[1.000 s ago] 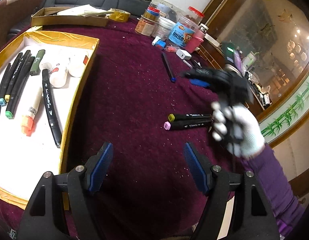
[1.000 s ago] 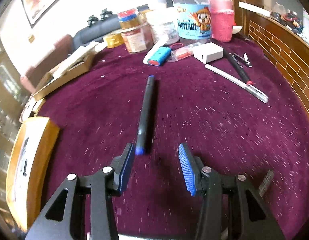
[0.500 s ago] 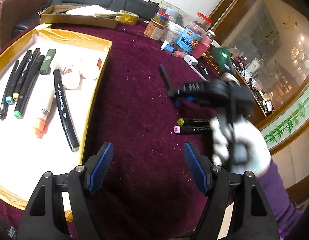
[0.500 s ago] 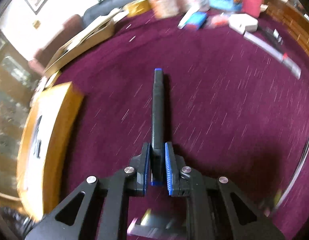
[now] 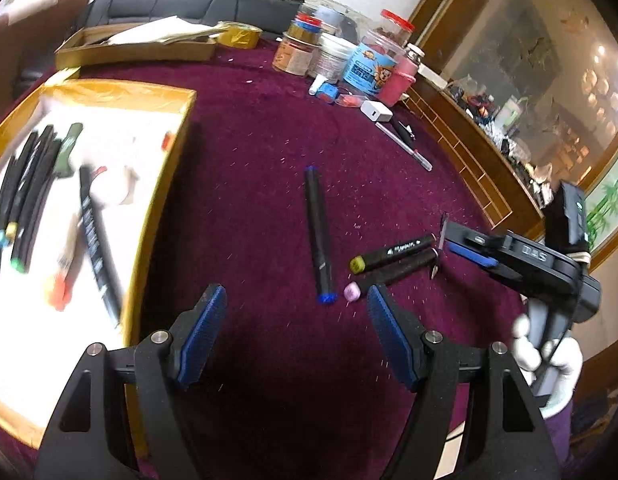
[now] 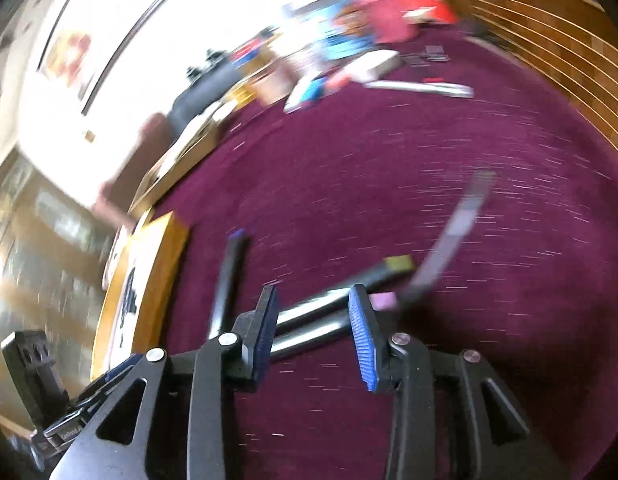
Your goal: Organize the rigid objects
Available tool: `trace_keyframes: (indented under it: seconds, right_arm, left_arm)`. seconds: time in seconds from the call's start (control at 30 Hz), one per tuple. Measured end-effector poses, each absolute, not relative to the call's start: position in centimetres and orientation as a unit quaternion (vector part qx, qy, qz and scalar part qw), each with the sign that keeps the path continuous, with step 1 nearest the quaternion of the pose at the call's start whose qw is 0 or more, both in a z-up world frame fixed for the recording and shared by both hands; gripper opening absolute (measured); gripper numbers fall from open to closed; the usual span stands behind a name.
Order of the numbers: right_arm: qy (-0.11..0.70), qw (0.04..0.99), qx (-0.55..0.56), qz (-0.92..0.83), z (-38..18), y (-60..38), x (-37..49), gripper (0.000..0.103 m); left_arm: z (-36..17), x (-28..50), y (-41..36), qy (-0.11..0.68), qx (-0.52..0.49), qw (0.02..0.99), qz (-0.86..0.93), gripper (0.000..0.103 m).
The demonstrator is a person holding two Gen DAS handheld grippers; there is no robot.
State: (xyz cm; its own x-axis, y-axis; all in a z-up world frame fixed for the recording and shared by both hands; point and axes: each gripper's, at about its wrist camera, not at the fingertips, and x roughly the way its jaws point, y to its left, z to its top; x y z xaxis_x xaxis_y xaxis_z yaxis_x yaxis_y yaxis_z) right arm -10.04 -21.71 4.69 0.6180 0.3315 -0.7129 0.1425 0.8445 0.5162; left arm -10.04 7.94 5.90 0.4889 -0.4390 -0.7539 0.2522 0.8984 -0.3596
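Observation:
A black marker with blue ends point(image 5: 319, 236) lies loose on the purple cloth, just ahead of my open, empty left gripper point(image 5: 295, 336). Beside it lie a yellow-tipped marker point(image 5: 391, 254) and a pink-tipped marker point(image 5: 393, 276). My right gripper point(image 6: 313, 334) is open and empty, its jaws over these two markers point(image 6: 341, 292); the blue-ended marker point(image 6: 227, 280) lies to its left. In the left wrist view the right gripper point(image 5: 475, 250) is at the right, held by a gloved hand. The gold-rimmed white tray point(image 5: 177, 168) at left holds several markers.
Jars and tubs point(image 5: 365, 66), a white charger point(image 5: 376, 111) and pens point(image 5: 405, 146) crowd the table's far side. A cardboard box point(image 5: 137, 46) stands at the back left. A wooden ledge point(image 5: 469, 152) borders the right edge. The right wrist view is motion-blurred.
My right gripper carried the blue-ended marker toward the near side, let it go beside the two markers, opened, and swung right over them. The left gripper stayed open.

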Motion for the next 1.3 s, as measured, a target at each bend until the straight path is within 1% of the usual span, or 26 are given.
trace_keyframes:
  seconds: [0.13,0.37,0.47,0.57,0.63,0.7,0.77,0.87,0.9,0.93,0.97,1.0,1.03,1.1,1.2,1.3]
  right_arm:
    - [0.418,0.854,0.308,0.022,4.0,-25.4,-11.7,0.033]
    - [0.413,0.856,0.311,0.004,3.6,-25.8,-12.4,0.033]
    - [0.415,0.858,0.302,-0.001,3.3,-25.5,-11.7,0.033]
    - [0.423,0.857,0.294,-0.021,2.5,-25.5,-10.0,0.035]
    - [0.427,0.853,0.300,-0.028,1.9,-25.6,-8.9,0.036]
    - [0.417,0.858,0.297,-0.044,1.8,-25.6,-8.2,0.036]
    - [0.414,0.861,0.289,-0.058,1.9,-25.4,-7.6,0.036]
    - [0.412,0.871,0.255,-0.078,2.0,-24.7,-7.1,0.035]
    - [0.409,0.874,0.247,-0.085,2.0,-24.5,-7.0,0.034]
    - [0.403,0.877,0.244,-0.094,1.9,-24.5,-7.0,0.026]
    - [0.396,0.880,0.241,-0.105,1.7,-24.6,-7.2,0.016]
    - [0.392,0.880,0.246,-0.110,1.5,-25.0,-7.3,0.014]
    - [0.382,0.878,0.266,-0.110,1.4,-25.6,-7.6,0.011]
    - [0.373,0.875,0.292,-0.101,1.2,-26.5,-7.7,0.010]
    - [0.371,0.874,0.297,-0.098,1.2,-26.7,-7.6,0.010]
    - [0.372,0.875,0.294,-0.100,1.2,-26.6,-7.6,0.010]
  left_arm:
    - [5.2,-7.4,4.9,0.474,-0.068,0.854,-0.201,0.072]
    - [1.5,-2.7,1.5,0.496,-0.005,0.855,-0.150,0.072]
    - [1.1,-3.0,0.9,0.469,0.025,0.872,-0.137,0.072]
    - [0.8,-3.5,0.3,0.463,0.056,0.875,-0.129,0.072]
    - [0.8,-3.5,0.3,0.464,0.058,0.875,-0.129,0.075]
    - [0.7,-3.5,0.2,0.465,0.061,0.873,-0.134,0.080]
    - [0.7,-3.5,0.0,0.466,0.064,0.872,-0.136,0.081]
    - [0.8,-3.4,0.2,0.465,0.054,0.872,-0.142,0.080]
    - [0.8,-3.4,0.4,0.462,0.045,0.874,-0.144,0.067]
    - [1.0,-3.4,0.7,0.457,0.033,0.877,-0.147,0.055]
    - [1.2,-3.5,1.3,0.454,0.018,0.878,-0.153,0.035]
    - [1.1,-3.5,1.6,0.454,0.010,0.878,-0.152,0.029]
    - [1.1,-3.4,1.9,0.454,-0.001,0.878,-0.153,0.028]
    - [1.1,-3.3,2.2,0.455,-0.009,0.877,-0.154,0.027]
    - [1.1,-3.5,1.5,0.454,0.012,0.879,-0.144,0.027]
    - [1.0,-3.4,1.6,0.455,0.010,0.879,-0.145,0.027]
